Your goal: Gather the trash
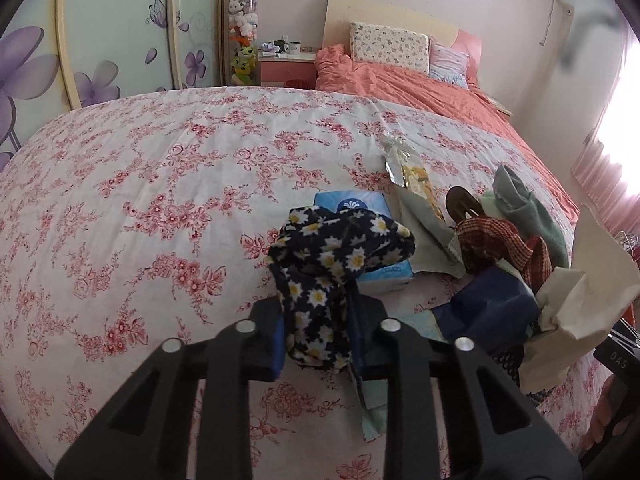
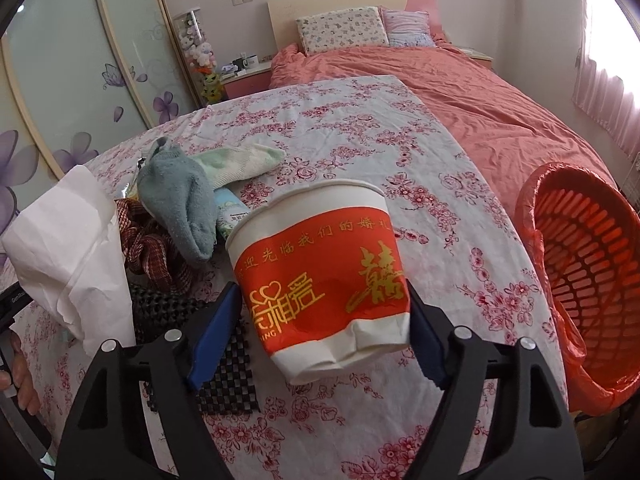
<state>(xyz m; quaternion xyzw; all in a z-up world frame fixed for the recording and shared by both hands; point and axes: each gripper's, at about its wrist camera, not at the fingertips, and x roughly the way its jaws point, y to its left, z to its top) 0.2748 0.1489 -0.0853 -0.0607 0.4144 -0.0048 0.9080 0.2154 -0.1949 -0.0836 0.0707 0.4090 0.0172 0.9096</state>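
Paper cup sits mid-frame, pinched by the right gripper. Keep squeezing gently and tip it into the red basket at right. Left gripper pinches a daisy cloth.

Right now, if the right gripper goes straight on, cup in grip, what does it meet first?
Probably nothing close. The right gripper, shut on the paper cup, points over bare floral sheet toward the coral duvet; depth unclear. The red basket sits off right.

one paper cup, one orange basket, two pillows, one tissue box, one snack wrapper.
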